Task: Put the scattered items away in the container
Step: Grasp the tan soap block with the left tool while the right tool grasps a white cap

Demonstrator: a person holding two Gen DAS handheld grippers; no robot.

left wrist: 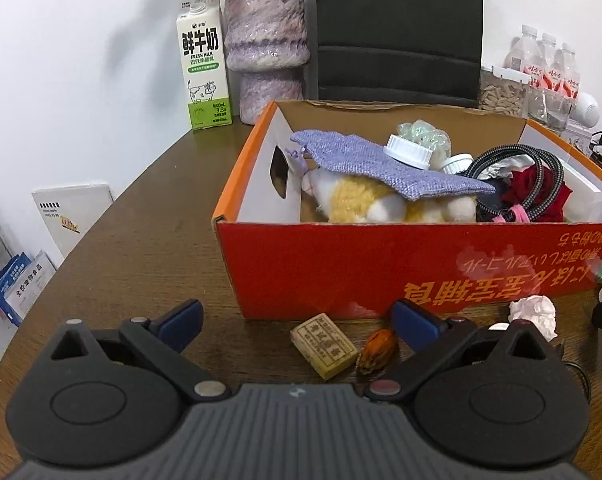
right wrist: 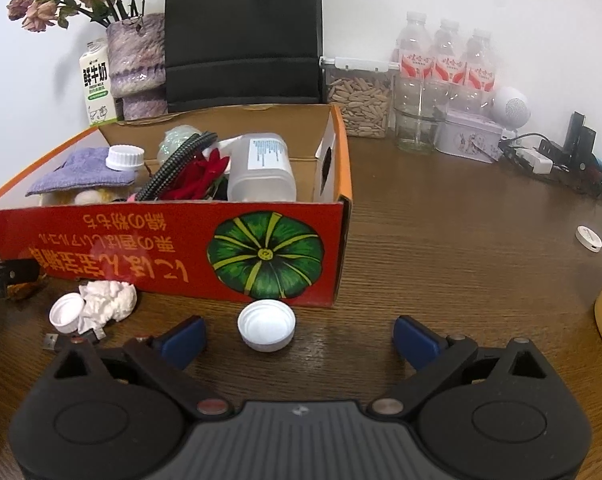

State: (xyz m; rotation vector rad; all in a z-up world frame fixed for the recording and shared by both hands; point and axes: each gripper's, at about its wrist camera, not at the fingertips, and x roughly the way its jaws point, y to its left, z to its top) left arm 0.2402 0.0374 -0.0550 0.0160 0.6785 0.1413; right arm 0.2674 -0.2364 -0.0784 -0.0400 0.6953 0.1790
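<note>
Scattered items lie before the cardboard box [left wrist: 381,264] on the worktop [right wrist: 441,240]. Rectangular eraser [left wrist: 324,346] sits between the spread left gripper [left wrist: 297,316] fingers; white cap [right wrist: 266,325] sits left of centre in the spread, empty right gripper [right wrist: 299,336].

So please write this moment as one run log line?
left gripper: open, empty, near small block | right gripper: open, empty, near white cap | red box: partly filled
</note>
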